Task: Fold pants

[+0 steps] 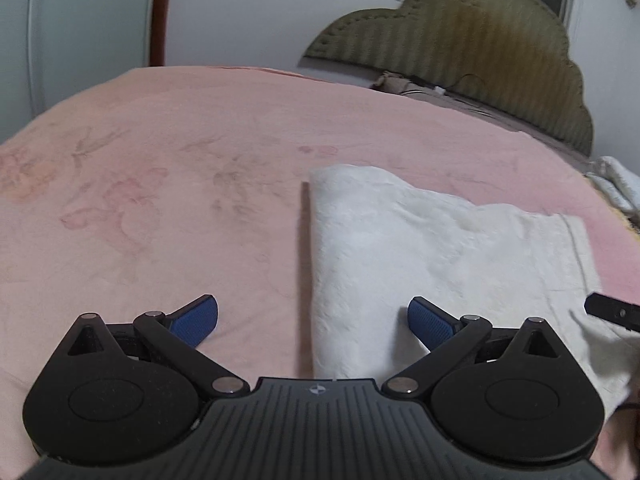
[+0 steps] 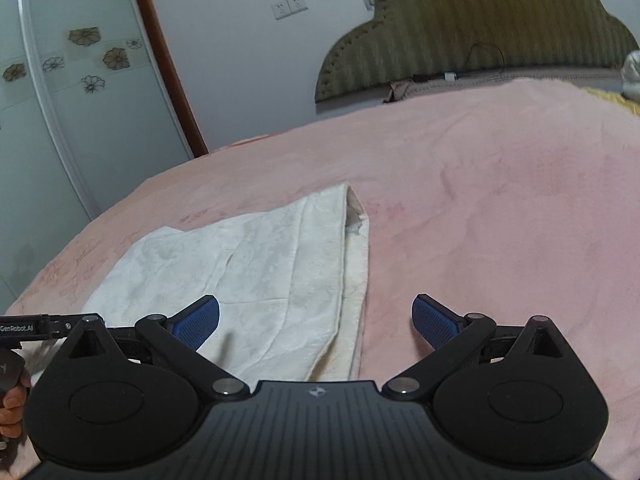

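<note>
On pink fleece bedspread [image 1: 160,200], white textured folded pants [image 1: 400,240] lying flat; left gripper [image 1: 312,322], right gripper [image 2: 316,322] hovering, jaws apart, gripping nothing; next fold needing aligned edges.

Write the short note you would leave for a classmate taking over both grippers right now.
Left gripper: open, holding nothing, over the left edge of the pants.
Right gripper: open, holding nothing, over the pants' right edge.
Pants: white, lying flat on the pink blanket, already folded into a layered rectangle.
Left: judge whether another fold is needed; if so, grip the near corners and fold once more.
</note>
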The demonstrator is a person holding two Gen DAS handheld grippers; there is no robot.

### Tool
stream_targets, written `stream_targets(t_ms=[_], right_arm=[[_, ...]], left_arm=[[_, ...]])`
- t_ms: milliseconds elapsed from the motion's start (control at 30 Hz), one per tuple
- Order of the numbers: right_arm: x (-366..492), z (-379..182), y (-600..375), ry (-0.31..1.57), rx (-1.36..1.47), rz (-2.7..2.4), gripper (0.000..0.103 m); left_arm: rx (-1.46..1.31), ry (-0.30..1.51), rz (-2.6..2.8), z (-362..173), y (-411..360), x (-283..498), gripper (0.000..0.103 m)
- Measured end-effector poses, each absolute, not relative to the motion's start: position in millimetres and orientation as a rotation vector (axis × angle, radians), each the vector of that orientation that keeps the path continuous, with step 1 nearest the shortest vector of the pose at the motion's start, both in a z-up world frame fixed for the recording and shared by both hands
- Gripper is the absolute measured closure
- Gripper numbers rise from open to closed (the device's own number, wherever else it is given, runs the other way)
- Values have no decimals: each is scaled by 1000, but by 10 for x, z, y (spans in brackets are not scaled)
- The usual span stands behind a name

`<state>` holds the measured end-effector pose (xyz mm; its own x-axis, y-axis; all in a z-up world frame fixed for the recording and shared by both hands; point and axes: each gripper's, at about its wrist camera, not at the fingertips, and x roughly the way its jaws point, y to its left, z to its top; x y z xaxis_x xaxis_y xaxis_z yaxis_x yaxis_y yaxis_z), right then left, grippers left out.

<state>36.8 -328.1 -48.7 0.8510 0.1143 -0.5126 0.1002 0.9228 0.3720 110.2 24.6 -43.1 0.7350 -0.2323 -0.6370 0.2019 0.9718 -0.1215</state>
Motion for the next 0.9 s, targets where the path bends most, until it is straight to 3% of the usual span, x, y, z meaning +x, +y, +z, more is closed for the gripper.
stream_targets(t_ms=[900], right_arm=[[363, -550, -3283, 568, 405, 9, 0]], left_arm=[[-50, 664, -215, -517, 258, 1050, 0]])
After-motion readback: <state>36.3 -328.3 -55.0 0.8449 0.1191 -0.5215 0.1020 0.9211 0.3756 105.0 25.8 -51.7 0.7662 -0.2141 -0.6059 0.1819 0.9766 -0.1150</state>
